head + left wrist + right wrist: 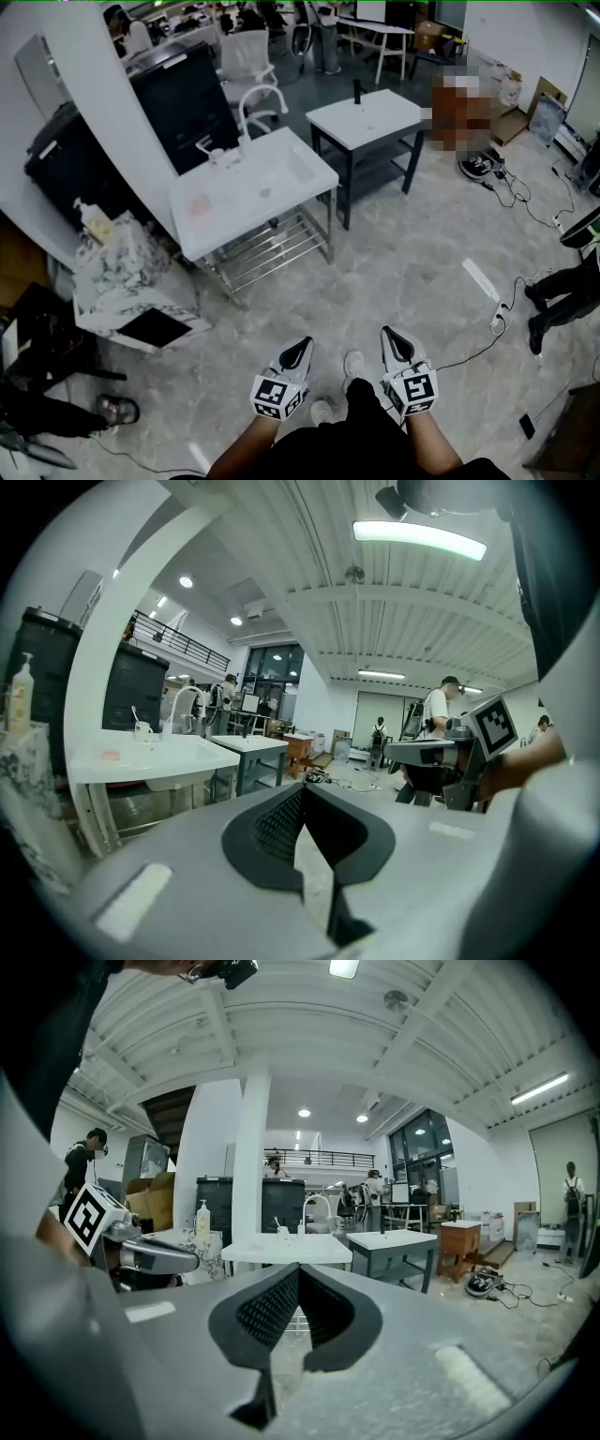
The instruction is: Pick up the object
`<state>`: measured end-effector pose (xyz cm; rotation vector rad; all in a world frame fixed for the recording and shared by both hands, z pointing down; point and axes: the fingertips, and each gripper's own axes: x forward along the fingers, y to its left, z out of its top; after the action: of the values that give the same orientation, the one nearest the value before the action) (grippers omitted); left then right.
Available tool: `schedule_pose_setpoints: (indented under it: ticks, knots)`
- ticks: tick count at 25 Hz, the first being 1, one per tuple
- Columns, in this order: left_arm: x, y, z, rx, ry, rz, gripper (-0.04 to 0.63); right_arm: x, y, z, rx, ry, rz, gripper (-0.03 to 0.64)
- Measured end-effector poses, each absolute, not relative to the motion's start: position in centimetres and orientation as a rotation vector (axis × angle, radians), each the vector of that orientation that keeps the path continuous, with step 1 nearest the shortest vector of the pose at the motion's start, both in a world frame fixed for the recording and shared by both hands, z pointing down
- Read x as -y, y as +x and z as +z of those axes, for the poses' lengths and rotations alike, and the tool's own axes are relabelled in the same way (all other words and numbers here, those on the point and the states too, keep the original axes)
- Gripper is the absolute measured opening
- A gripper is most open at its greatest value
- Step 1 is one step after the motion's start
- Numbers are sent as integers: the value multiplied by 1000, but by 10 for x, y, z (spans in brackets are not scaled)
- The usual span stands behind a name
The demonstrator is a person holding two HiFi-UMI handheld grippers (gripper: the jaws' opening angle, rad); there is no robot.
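- My left tongs (301,346) and right tongs (393,337) hang at the bottom centre, side by side, forearms stretched forward, pointing almost level over the floor (403,262).
- Both are closed tip to tip and empty.
- The white desk (281,192) stands upper centre, well apart from them. It carries a pink item (200,204) and a cup (217,156); which one I'm after, I cannot tell.

The head view looked steeply down from above; both gripper views faced level, from a distance, toward the shared white rectangular sink worktop (246,202).

The left gripper (307,342) and right gripper (386,331) are white, black-padded, with marker cubes (277,396).
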<state>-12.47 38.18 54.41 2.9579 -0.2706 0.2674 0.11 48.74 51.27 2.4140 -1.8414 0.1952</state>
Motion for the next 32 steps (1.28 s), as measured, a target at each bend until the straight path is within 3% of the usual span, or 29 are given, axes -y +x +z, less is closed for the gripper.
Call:
schedule_pose_setpoints:
  ticks: [18,32]
  knots:
    - [-251,-32,524,607,2922,237,18,-327,102,504,2129,2193,154,3]
    - [-190,-9,525,839,2848,245,18,-244,125,510,2333,1950,157,3]
